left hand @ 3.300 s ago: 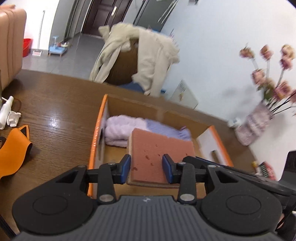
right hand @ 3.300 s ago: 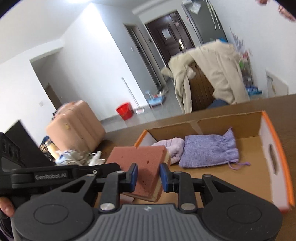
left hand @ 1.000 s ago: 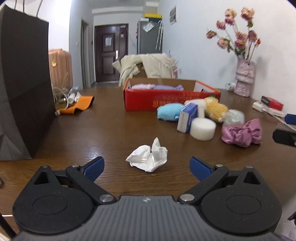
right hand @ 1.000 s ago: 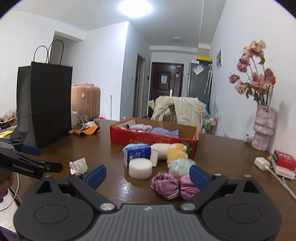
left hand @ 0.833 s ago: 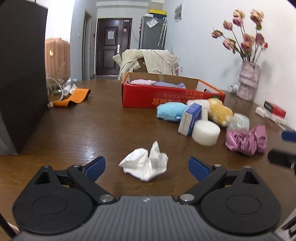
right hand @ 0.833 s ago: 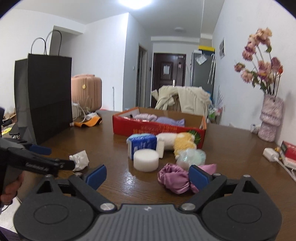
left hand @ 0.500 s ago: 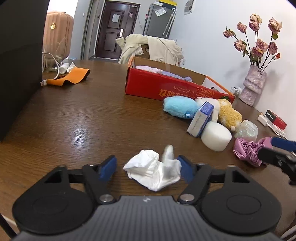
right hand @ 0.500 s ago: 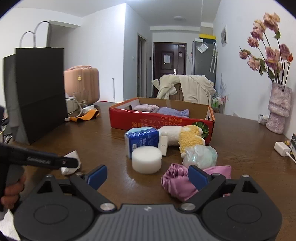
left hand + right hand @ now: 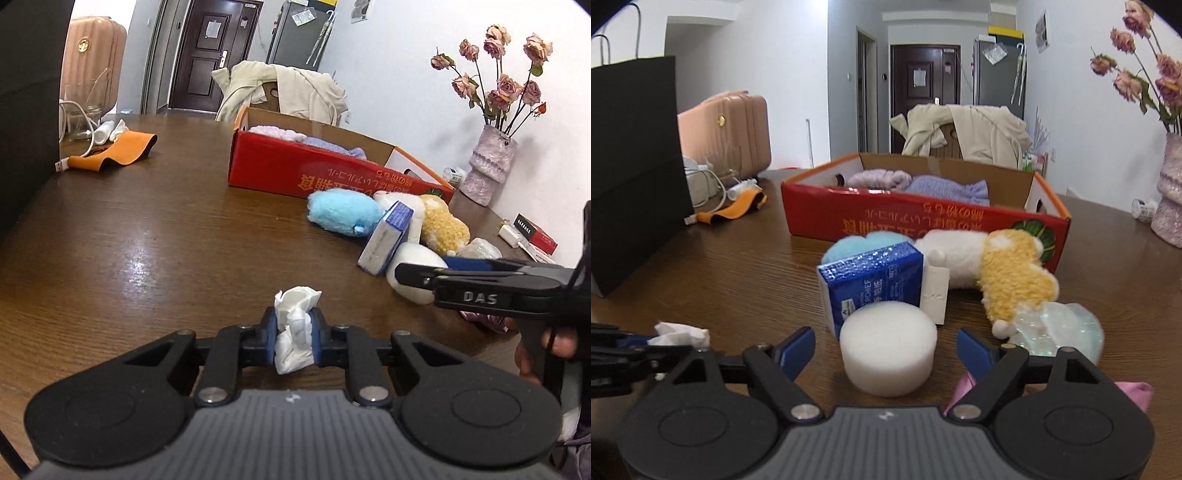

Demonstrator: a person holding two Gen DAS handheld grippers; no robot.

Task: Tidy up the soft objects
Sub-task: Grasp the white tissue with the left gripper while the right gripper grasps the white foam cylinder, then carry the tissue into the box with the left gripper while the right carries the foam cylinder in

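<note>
Left gripper (image 9: 293,334) just squeezed in, now pinching the crumpled tissue (image 9: 295,332) low over bare brown table (image 9: 147,240). Right gripper (image 9: 886,349) spread wide but just narrowing, round white sponge (image 9: 888,350) between its pads, untouched. Red box (image 9: 923,218) behind, open on top. Lots of bare wood to the left.

My left gripper (image 9: 293,334) is showing black linkage arms, blue pads and silver screws at six o'clock; my right gripper (image 9: 886,347), matching it, is wearing white "DAS" lettering.
</note>
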